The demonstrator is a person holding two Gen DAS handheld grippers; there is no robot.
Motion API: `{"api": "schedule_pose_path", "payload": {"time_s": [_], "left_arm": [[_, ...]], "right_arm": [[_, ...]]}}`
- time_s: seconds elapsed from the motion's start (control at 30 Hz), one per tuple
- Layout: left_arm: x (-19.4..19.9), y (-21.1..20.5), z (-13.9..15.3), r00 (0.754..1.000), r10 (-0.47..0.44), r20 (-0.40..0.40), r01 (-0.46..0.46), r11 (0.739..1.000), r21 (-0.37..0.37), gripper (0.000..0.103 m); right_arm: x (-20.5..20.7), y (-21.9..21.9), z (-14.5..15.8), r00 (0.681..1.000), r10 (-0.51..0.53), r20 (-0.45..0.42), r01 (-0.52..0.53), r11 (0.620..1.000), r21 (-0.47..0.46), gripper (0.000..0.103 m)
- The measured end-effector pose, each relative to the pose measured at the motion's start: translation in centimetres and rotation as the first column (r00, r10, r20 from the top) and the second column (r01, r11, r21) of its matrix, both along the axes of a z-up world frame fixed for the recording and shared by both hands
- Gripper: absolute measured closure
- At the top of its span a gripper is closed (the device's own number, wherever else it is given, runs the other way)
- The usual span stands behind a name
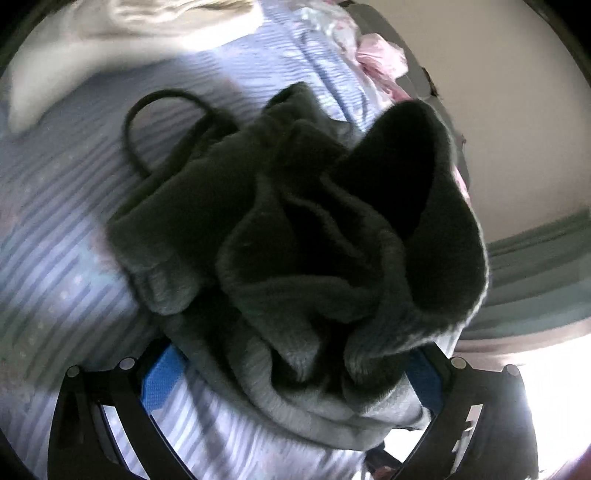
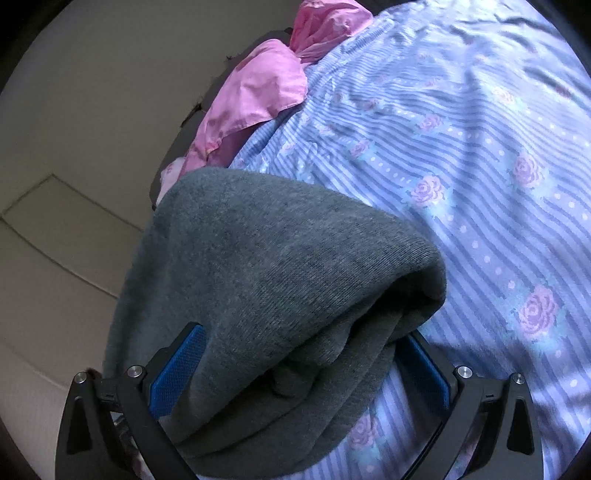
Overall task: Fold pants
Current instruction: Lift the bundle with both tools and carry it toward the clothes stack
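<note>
Your left gripper (image 1: 291,373) has its jaws spread wide with a thick bunch of the grey knit pants (image 1: 295,229) packed between the blue pads (image 1: 159,380); the cloth fills the gap, so I judge you are holding it, though the bunch hides the right-hand contact. In this left wrist view the pants rise from the jaws at 6 o'clock to the centre, crumpled, with a dark open mouth of cloth, a leg opening or the waist, gaping at about 2 o'clock and a black drawstring (image 1: 147,122) looping out at 10 o'clock over the striped floral bedsheet (image 1: 55,229). A cream cloth (image 1: 122,29) lies at 11 o'clock. Your right gripper (image 2: 299,365) is likewise wide apart and stuffed with a rolled fold of the same pants (image 2: 266,266), which drape from 6 o'clock up to the centre, partly past the bed's edge at 9 o'clock above the pale floor (image 2: 55,229). A pink cloth (image 2: 266,81) sits at 12 o'clock, well apart. To my eye you are at the opening step: the garment is gathered and lifted, not yet laid flat. The next move calls for spreading your hands apart to pull the cloth taut, then lowering it on the open sheet at 3 o'clock, keeping the drawstring from snagging under the fold.
</note>
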State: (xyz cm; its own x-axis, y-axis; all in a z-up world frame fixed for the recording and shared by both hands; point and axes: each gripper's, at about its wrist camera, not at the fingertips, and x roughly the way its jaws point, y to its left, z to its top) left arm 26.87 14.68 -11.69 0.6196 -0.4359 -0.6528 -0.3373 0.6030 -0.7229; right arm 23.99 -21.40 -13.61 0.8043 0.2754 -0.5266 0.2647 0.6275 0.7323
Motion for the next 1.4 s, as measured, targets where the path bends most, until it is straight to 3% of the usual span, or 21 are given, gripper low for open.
{"api": "schedule_pose_path", "payload": {"time_s": [0.13, 0.3, 0.5, 0.6, 0.83, 0.97, 1.13, 1.4], "left_arm": [[0.5, -0.3, 0.6, 1.0, 0.009, 0.011, -0.01, 0.999, 0.044, 0.0], [1.4, -0.9, 2.2, 0.998, -0.009, 0.061, 0.001, 0.991, 0.137, 0.005], [1.7, -0.3, 0.9, 0.998, -0.008, 0.056, 0.002, 0.995, 0.099, 0.008], [1.4, 0.0, 0.9, 0.998, -0.012, 0.057, 0.007, 0.996, 0.089, 0.021], [1.1, -0.2, 1.6, 0.998, -0.044, 0.051, 0.038, 0.993, 0.115, 0.039], [0.8, -1.1, 2.9, 0.995, -0.07, 0.064, 0.055, 0.977, 0.208, 0.046], [0.2, -3.0, 4.8, 0.987, -0.121, 0.104, 0.075, 0.927, 0.367, 0.051], [-1.4, -3.5, 8.3, 0.97, -0.157, 0.184, 0.058, 0.889, 0.455, 0.054]], "right_arm": [[0.6, -1.0, -0.2, 1.0, -0.018, -0.011, 0.019, 0.995, 0.095, 0.0], [1.7, -1.2, 0.3, 1.0, 0.013, 0.018, -0.016, 0.989, 0.145, 0.0], [4.0, -1.5, -0.2, 0.999, 0.016, -0.045, -0.008, 0.984, 0.177, 0.0], [4.4, -0.9, 0.1, 0.998, 0.041, -0.056, -0.034, 0.992, 0.118, 0.0], [3.8, -0.5, 0.7, 0.993, 0.063, -0.097, -0.061, 0.998, 0.016, 0.024], [3.6, 0.1, 1.9, 0.991, 0.077, -0.113, -0.085, 0.994, -0.07, 0.035], [2.8, 0.8, 3.8, 0.992, 0.102, -0.073, -0.113, 0.977, -0.182, 0.05], [0.8, 1.6, 7.5, 0.992, 0.13, 0.002, -0.124, 0.95, -0.285, 0.058]]}}
